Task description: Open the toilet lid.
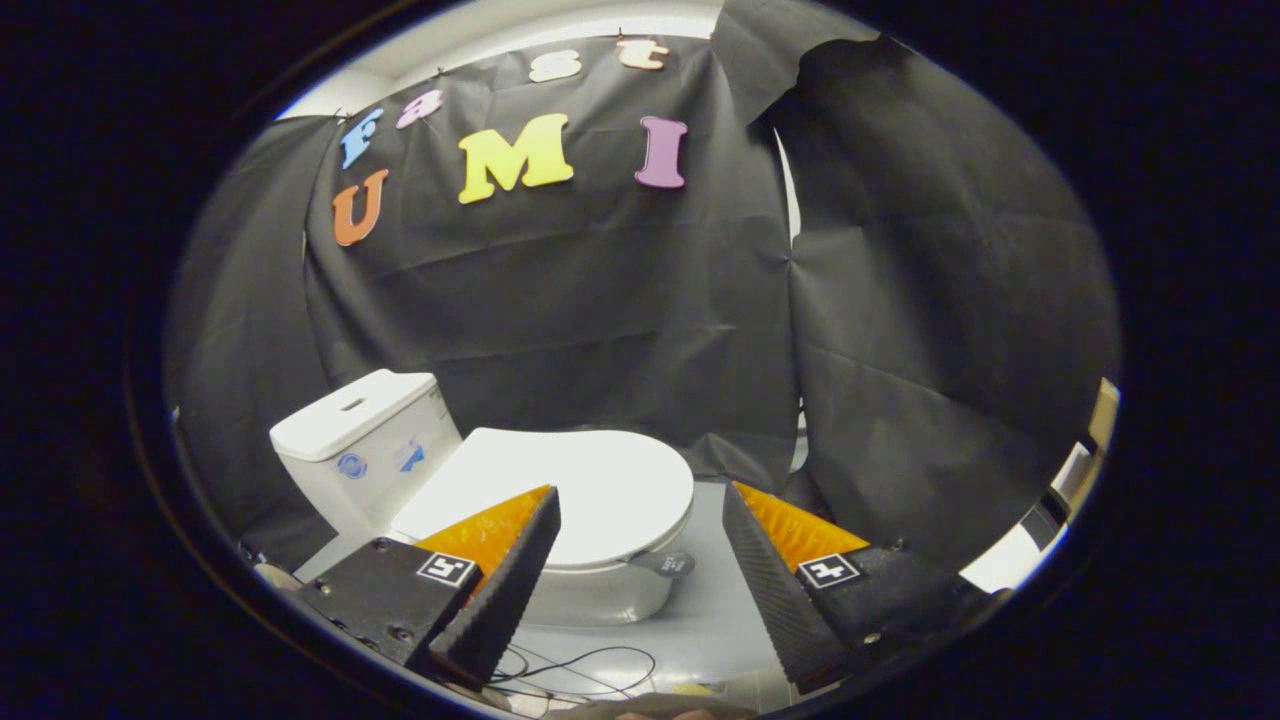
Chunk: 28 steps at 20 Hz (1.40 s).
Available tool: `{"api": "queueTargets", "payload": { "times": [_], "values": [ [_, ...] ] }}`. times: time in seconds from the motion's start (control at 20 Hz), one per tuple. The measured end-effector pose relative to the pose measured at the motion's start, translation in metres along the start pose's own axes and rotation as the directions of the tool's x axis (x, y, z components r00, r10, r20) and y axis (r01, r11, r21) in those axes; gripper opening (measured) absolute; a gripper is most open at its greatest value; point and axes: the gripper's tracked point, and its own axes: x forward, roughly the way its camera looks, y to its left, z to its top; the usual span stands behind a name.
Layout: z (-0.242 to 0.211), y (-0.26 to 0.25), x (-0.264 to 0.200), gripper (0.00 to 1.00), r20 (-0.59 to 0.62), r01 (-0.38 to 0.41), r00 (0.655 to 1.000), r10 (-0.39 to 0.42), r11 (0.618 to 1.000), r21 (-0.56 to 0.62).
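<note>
The black cloth wall [620,320] of the booth hangs behind everything, and the pale grey floor [700,600] runs forward from its foot. On that floor stands the small white ceramic toilet [590,590], its boxy white tank [360,440] toward 10 o'clock of the jaws and its bowl reaching out toward 1 o'clock. The flat white oval toilet lid [590,490] lies fully down on the bowl; its long axis runs from the hinge by the tank out to the free front rim, where a small grey tab [668,564] sticks out just below the edge. The gripper [640,510] with 2 black ribbed, orange-backed fingers is held wide apart, empty, touching nothing. The lid lies just ahead of the jaws and a little toward 11 o'clock: the left finger [500,590] overlaps its near side, while the right finger [775,590] sits clear of the bowl over bare floor. Thin black cables [590,665] loop on the floor below the bowl. The opening move likely turns on reaching the front rim near the tab, farthest from the hinge, then lifting toward the tank.
</note>
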Motion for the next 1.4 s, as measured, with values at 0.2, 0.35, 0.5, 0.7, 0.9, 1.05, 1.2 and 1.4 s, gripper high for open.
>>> {"api": "queueTargets", "payload": {
  "times": [0.2, 0.35, 0.5, 0.7, 0.9, 1.05, 1.2, 1.4],
  "values": [
    [-0.014, -0.006, 0.038, 1.00, -0.115, -0.035, 0.993, 0.036, 0.999, 0.013],
    [-0.041, -0.021, 0.062, 1.00, -0.258, -0.021, 0.965, 0.045, 0.995, 0.094],
    [-0.055, -0.028, 0.076, 0.99, -0.339, -0.025, 0.936, 0.090, 0.981, 0.190],
    [-0.078, -0.028, 0.100, 0.96, -0.414, -0.007, 0.901, 0.130, 0.958, 0.286],
    [-0.113, -0.013, 0.101, 0.95, -0.515, 0.016, 0.816, 0.263, 0.880, 0.474],
    [-0.130, -0.017, 0.113, 0.95, -0.518, 0.057, 0.818, 0.250, 0.861, 0.506],
    [-0.144, -0.020, 0.114, 0.93, -0.546, 0.083, 0.806, 0.227, 0.871, 0.484],
    [-0.155, -0.028, 0.127, 0.91, -0.556, 0.095, 0.800, 0.226, 0.866, 0.490]
  ]
}}
